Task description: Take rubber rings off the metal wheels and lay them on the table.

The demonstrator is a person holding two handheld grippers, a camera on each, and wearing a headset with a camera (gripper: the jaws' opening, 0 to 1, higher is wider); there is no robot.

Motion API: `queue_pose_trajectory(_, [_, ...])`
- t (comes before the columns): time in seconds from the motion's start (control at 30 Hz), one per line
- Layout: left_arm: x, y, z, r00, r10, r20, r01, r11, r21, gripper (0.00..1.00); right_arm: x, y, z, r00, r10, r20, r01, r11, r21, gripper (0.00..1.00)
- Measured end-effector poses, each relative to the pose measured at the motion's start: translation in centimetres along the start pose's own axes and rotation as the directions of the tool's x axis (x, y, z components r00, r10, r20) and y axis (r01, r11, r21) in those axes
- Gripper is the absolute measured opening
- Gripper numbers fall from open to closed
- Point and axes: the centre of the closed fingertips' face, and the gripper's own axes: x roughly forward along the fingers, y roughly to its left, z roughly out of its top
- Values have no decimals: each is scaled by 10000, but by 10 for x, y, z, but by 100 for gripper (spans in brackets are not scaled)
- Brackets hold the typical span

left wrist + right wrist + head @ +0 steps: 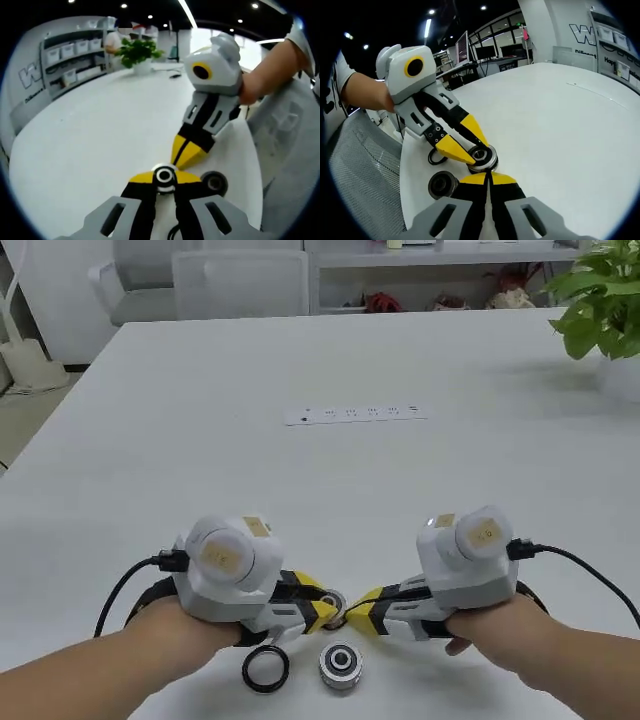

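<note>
a: what's at the left?

b: the left tongs (318, 610), held in a hand low over the white surface (200, 440), point to the right. their yellow tips are closed on a small metal wheel (484, 156), one tip on each side of it.

a: does that wheel have rubber on it?

b: the right gripper view shows a dark band round its rim. i can't tell whether the wheel touches the surface.

a: and nearer the person?

b: a black rubber ring (265, 667) lies flat and loose on the surface, just below the left tongs. just to its right a second wheel (341, 663) lies flat, close beside the ring but not touching it. it sits right under the held wheel in the head view.

a: now the right side.

b: the right tongs (487, 177), in the other hand, point left, nose to nose with the left ones. their jaws are narrow, with the yellow tips pressed together, and the tips sit at the edge of the held wheel. i can't tell whether they pinch the rubber or just touch it.

a: so where are the task's things?

b: one wheel is between the two pairs of tips. the loose ring and the second wheel are on the surface just in front of the person.

a: anything further off?

b: a white power strip (355, 415) lies mid-surface, well apart from the hands. a green plant (600, 300) stands at the far right corner.
</note>
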Motion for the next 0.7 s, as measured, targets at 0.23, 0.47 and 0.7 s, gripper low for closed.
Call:
queue_pose_trajectory(0.23, [-1,-2,-1,9998,27,-180,-25,9999,137,13,-4,-8,6,9991,-233,364,209,9977,648,0])
queue_pose_trajectory(0.47, [-1,-3,-1,9994,170,-309,-164,9997,187,13,-6,-8,10,9978,-278,609,216,9948,994,0])
queue_pose_trajectory(0.7, [-1,-3,-1,9987,282,-433,-271,9993,270,13,-8,-7,16,9949,-269,977,126,9894,1447,0])
